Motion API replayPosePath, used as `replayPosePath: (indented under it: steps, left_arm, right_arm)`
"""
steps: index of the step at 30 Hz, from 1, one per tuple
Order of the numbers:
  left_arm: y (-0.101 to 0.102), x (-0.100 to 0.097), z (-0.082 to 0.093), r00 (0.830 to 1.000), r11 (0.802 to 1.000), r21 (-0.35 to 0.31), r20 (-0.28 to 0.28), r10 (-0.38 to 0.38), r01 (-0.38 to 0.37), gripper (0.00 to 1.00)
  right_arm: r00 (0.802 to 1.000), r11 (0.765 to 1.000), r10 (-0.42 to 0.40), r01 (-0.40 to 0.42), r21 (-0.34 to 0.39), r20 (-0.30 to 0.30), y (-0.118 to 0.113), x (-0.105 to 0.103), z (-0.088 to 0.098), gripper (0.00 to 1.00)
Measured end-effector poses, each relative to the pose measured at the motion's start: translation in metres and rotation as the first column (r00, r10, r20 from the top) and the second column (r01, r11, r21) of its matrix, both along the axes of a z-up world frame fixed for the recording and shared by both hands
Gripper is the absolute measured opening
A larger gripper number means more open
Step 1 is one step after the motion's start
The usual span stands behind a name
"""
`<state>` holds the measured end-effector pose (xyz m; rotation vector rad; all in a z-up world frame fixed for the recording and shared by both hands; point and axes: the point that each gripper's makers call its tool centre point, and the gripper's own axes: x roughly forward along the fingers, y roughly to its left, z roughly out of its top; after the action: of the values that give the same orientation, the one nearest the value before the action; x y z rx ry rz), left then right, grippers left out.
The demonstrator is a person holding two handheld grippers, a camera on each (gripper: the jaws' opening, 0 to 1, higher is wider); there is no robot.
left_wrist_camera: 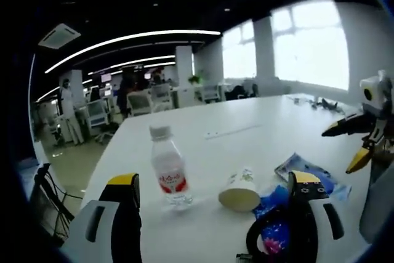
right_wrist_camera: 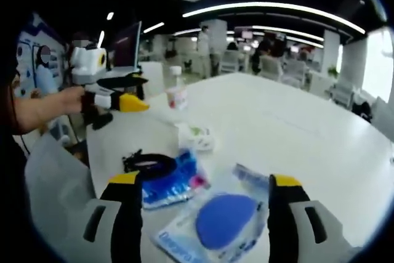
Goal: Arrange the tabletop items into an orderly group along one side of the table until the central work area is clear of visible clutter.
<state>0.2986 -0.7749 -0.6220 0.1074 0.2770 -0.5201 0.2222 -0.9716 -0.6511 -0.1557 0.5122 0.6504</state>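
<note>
Both grippers hover released, jaws apart; the left gripper faces an upright bottle and a tipped cup mid-tabletop. The right gripper frames a blue packet near the tabletop's edge; a black strap lies beside it.

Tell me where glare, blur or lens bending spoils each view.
Left gripper view: the windows are blown out white, and the table edge bows from the fisheye; the bottle label is soft. Right gripper view: the ceiling light strip curves strongly, and the blue packet print is too blurred to read.
</note>
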Motion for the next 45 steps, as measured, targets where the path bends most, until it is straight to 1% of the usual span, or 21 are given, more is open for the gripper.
replayPosePath:
  steps: [3, 4, 7, 9, 17, 23, 26, 29, 31, 32, 33, 34, 37, 40, 43, 45]
  left_arm:
    - [0.001, -0.003, -0.001, 1.000, 1.000, -0.003, -0.007, 0.002, -0.002, 1.00]
    - [0.002, -0.004, -0.001, 1.000, 1.000, 0.000, -0.010, 0.001, -0.001, 1.00]
    - [0.002, -0.006, 0.002, 1.000, 1.000, -0.011, 0.002, -0.002, 0.002, 1.00]
    - [0.001, -0.009, 0.002, 1.000, 1.000, -0.012, -0.002, -0.001, 0.001, 1.00]
    - [0.000, -0.019, -0.004, 1.000, 1.000, 0.018, -0.012, 0.000, 0.000, 1.00]
    - [0.008, -0.019, -0.011, 1.000, 1.000, 0.020, -0.027, 0.015, -0.015, 1.00]
    - [0.011, -0.018, -0.014, 0.999, 1.000, 0.025, -0.030, 0.016, -0.015, 1.00]
    - [0.015, -0.015, -0.017, 0.999, 0.999, 0.029, -0.035, 0.019, -0.018, 1.00]
    - [0.015, -0.015, -0.017, 0.999, 0.999, 0.030, -0.036, 0.017, -0.016, 1.00]
    - [0.016, -0.014, -0.018, 0.999, 0.999, 0.032, -0.036, 0.018, -0.017, 1.00]
    - [0.016, -0.014, -0.019, 0.999, 0.999, 0.034, -0.037, 0.017, -0.016, 1.00]
    - [0.016, -0.014, -0.021, 0.999, 0.999, 0.035, -0.041, 0.016, -0.015, 0.99]
    - [0.015, -0.015, -0.022, 0.999, 0.999, 0.028, -0.042, 0.019, -0.018, 0.99]
    - [0.013, -0.016, -0.026, 0.999, 1.000, 0.024, -0.052, 0.015, -0.014, 0.99]
    - [0.011, -0.019, -0.031, 0.998, 1.000, 0.029, -0.063, 0.009, -0.007, 0.99]
    - [0.011, -0.020, -0.034, 0.998, 1.000, 0.028, -0.069, 0.007, -0.005, 0.98]
  right_arm:
    - [1.000, 1.000, 0.003, -0.003, 0.006, 0.006, 0.005, 0.005, 0.000, 0.77]
    - [1.000, 1.000, 0.009, -0.009, 0.005, 0.018, 0.007, 0.007, 0.001, 0.77]
    - [0.999, 1.000, 0.023, -0.024, 0.011, 0.039, 0.013, 0.012, 0.003, 0.75]
    - [0.998, 0.999, 0.035, -0.036, 0.012, 0.044, 0.018, 0.016, 0.003, 0.74]
    - [0.997, 0.998, 0.054, -0.056, 0.040, 0.054, 0.036, 0.029, 0.001, 0.72]
    - [0.996, 0.997, 0.052, -0.055, 0.049, 0.066, 0.049, 0.039, -0.007, 0.69]
    - [0.997, 0.997, 0.053, -0.055, 0.052, 0.057, 0.055, 0.043, -0.013, 0.67]
    - [0.997, 0.998, 0.049, -0.052, 0.039, 0.063, 0.059, 0.046, -0.018, 0.65]
    - [0.997, 0.999, 0.033, -0.036, 0.041, 0.066, 0.060, 0.050, -0.021, 0.66]
    - [0.996, 0.999, 0.038, -0.041, 0.034, 0.078, 0.063, 0.052, -0.023, 0.66]
    - [0.993, 0.999, 0.043, -0.044, 0.002, 0.107, 0.064, 0.055, -0.024, 0.66]
    - [0.994, 0.999, 0.039, -0.038, -0.010, 0.103, 0.066, 0.055, -0.027, 0.65]
    - [0.994, 1.000, 0.025, -0.027, 0.012, 0.109, 0.072, 0.058, -0.028, 0.64]
    - [0.993, 1.000, 0.014, -0.015, 0.006, 0.116, 0.077, 0.064, -0.032, 0.63]
    - [0.989, 1.000, -0.022, 0.022, -0.005, 0.145, 0.076, 0.071, -0.034, 0.64]
    - [0.985, 0.999, -0.035, 0.040, -0.026, 0.170, 0.076, 0.076, -0.036, 0.64]
